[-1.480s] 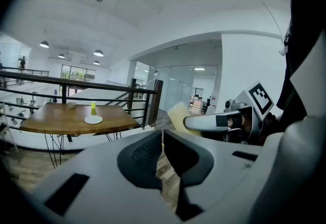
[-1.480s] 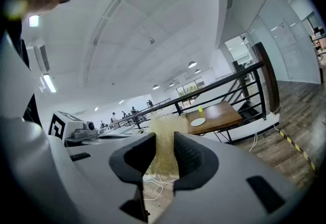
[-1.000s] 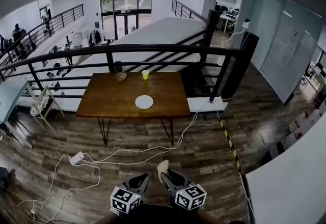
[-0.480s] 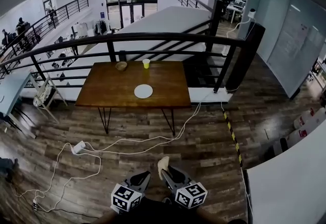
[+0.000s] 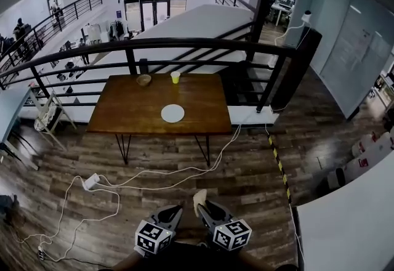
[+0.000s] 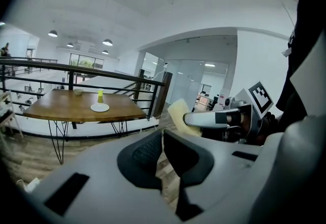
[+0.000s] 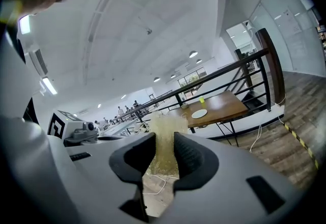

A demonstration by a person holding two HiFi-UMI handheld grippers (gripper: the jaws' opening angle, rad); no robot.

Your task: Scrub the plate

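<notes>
A white plate lies on a brown wooden table across the room, far from both grippers; it also shows small as the plate and the plate. My right gripper is shut on a pale yellow sponge, whose tip sticks up at the bottom of the head view. The sponge shows from the side in the left gripper view. My left gripper hangs beside it, shut with nothing between its jaws.
A yellow cup and a small brown bowl stand at the table's far edge, against a black railing. White cables and a power strip trail over the wooden floor between me and the table. A white counter stands at right.
The view has shifted slightly, so the table sits a little lower and nearer in the picture. Both grippers keep their places at the bottom, the sponge still held.
</notes>
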